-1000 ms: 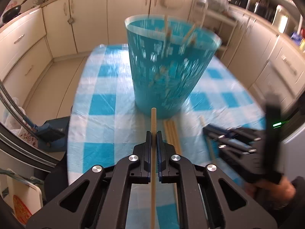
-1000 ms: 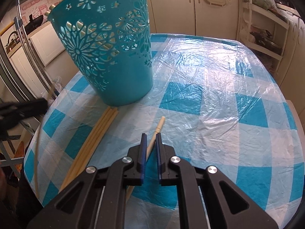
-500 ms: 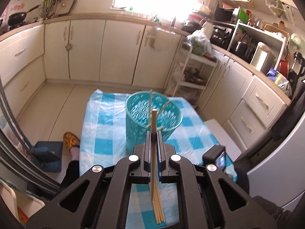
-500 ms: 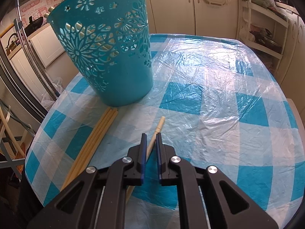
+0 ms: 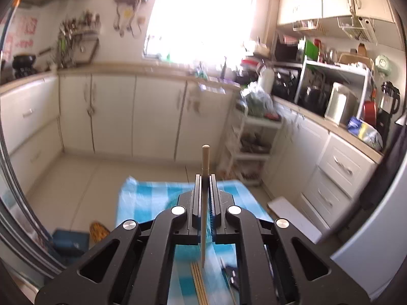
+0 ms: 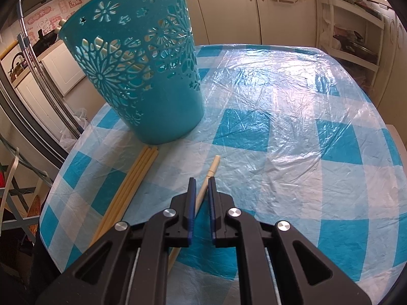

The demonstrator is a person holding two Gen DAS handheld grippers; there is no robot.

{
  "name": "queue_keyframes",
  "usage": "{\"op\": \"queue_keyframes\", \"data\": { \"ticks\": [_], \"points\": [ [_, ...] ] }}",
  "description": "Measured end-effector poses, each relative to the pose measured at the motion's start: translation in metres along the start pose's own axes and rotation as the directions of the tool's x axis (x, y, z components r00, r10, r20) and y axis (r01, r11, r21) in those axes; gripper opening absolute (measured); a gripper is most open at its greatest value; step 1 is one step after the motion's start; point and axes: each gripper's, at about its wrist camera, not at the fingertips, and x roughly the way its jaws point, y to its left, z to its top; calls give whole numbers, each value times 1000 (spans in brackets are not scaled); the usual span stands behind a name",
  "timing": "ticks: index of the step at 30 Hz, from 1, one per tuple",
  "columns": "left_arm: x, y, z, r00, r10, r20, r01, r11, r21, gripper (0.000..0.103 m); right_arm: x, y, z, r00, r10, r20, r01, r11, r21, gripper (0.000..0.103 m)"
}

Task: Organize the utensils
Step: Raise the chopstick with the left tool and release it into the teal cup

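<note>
My left gripper (image 5: 205, 178) is shut on a wooden chopstick (image 5: 204, 157) and holds it upright, high above the table; the basket is hidden behind the jaws in this view. In the right wrist view a teal cut-out basket (image 6: 150, 81) stands on the blue checked tablecloth (image 6: 292, 117). My right gripper (image 6: 202, 181) hovers low over a single chopstick (image 6: 207, 178) lying between its fingers, the jaws narrowly apart and not gripping it. A bundle of several chopsticks (image 6: 132, 180) lies left of it, ends at the basket's base, and shows in the left wrist view (image 5: 199, 279).
The table's front and left edges (image 6: 58, 178) fall off near the bundle. Kitchen cabinets (image 5: 152, 117) and a shelf rack (image 5: 251, 142) stand beyond the table's far end. A metal frame (image 6: 38, 81) stands left of the table.
My left gripper has risen far above the table with the chopstick, and the basket has dropped out of its view. The right gripper has stayed in place.
</note>
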Motion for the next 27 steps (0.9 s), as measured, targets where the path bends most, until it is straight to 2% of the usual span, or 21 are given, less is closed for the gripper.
{"op": "queue_keyframes", "data": {
  "ticks": [5,10,15,19,25,27],
  "points": [
    [23,-7,16,994,69,90,-70,998,9,5,0,-5,0,1000,13,0,-13,1000,7,9],
    [71,-6,11,989,120,91,-123,992,26,5,0,-8,1,1000,22,-1,-22,1000,11,9],
    [123,0,-11,986,167,12,-167,985,53,5,0,-10,0,999,35,-1,-35,999,20,9],
    [151,10,-33,980,191,-58,-188,980,63,5,0,-11,1,999,41,-1,-41,999,24,9],
    [167,26,-56,967,200,-158,-193,980,57,6,0,-10,1,999,41,-1,-41,999,18,11],
    [163,30,-61,964,206,-170,-199,978,57,11,0,-8,1,999,34,1,-34,999,17,11]
  ]
}}
